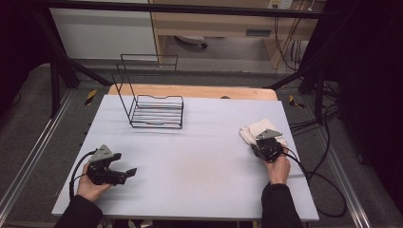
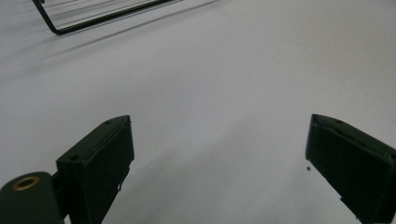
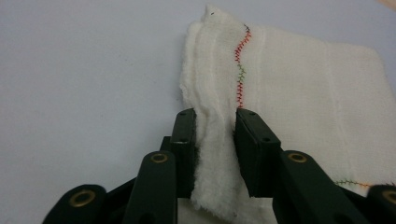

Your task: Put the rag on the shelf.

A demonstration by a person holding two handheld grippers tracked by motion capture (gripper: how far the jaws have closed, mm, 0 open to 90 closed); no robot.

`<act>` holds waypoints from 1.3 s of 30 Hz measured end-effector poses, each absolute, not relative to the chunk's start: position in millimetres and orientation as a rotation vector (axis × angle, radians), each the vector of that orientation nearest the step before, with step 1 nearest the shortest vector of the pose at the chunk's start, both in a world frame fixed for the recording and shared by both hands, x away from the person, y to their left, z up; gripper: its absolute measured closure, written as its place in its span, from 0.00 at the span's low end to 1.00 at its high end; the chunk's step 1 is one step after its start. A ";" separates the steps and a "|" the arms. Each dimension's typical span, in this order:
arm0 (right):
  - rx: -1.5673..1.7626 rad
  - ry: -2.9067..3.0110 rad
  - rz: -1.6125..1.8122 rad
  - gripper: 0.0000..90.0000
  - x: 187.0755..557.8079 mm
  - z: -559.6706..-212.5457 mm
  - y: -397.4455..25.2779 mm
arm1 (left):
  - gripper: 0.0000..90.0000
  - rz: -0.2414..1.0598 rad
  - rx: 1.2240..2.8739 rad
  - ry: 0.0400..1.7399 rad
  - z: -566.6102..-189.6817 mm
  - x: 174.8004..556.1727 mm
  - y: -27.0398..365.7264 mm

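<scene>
A folded white cloth with coloured stitching lies on the pale table at the right. My right gripper sits at its near edge; in the right gripper view the two jaws are shut on a raised fold of the cloth, and the rest of it lies flat beyond. My left gripper rests low over the front left of the table. Its jaws stand wide apart in the left gripper view, with bare table between them.
A black wire rack stands at the back left of the table, and its base edge shows in the left gripper view. Cables trail off the table's right side. A wooden board edge runs along the far side.
</scene>
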State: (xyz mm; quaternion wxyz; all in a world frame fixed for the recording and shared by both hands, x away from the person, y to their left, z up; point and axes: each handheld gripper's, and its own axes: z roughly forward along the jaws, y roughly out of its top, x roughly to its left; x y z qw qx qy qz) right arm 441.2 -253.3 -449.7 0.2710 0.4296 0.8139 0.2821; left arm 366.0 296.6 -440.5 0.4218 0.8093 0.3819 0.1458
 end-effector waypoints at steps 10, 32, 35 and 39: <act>1.232 2.165 0.795 0.89 442.2 -446.5 -255.4 | 0.09 0.364 2.029 0.957 -440.7 366.3 296.8; 1.160 2.286 1.027 0.90 412.0 -427.9 -217.4 | 0.09 0.367 2.026 0.956 -439.4 365.6 296.6; 1.138 2.311 1.044 0.90 404.5 -428.1 -208.7 | 0.09 0.367 2.027 0.955 -439.3 365.6 296.5; 1.116 2.343 1.113 0.90 394.7 -427.0 -197.8 | 0.09 0.368 2.028 0.956 -438.8 365.4 296.3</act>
